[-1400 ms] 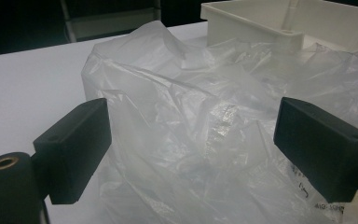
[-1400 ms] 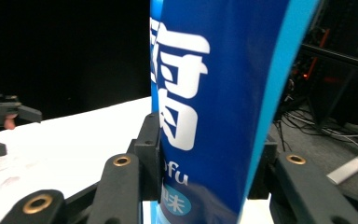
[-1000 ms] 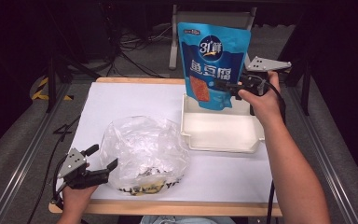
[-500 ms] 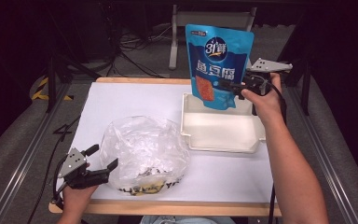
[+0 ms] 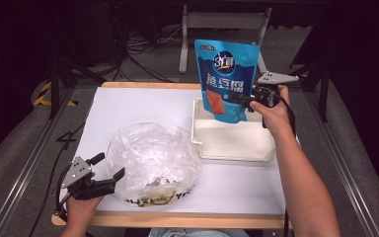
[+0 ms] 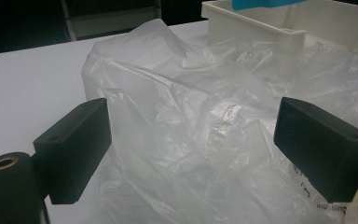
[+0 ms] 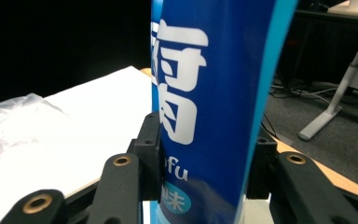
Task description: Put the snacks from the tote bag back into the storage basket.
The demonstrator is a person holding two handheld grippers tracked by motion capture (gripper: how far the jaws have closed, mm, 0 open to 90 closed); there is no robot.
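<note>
Our right gripper pinches a blue pouch upright over the tray near the table's far right corner; our left gripper gapes wide beside the plastic bag. The tall pouch could topple from the tray.

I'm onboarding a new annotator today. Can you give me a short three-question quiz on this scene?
1. True or false: the right gripper is shut on the blue snack pouch.
2. What lies between the left gripper's open jaws: A) white tray, B) clear plastic bag, C) cable?
3. Where is the pouch's bottom edge relative to the white tray?

Key: 1. True. 2. B, the clear plastic bag. 3. Over the tray's far end, pouch held upright.
</note>
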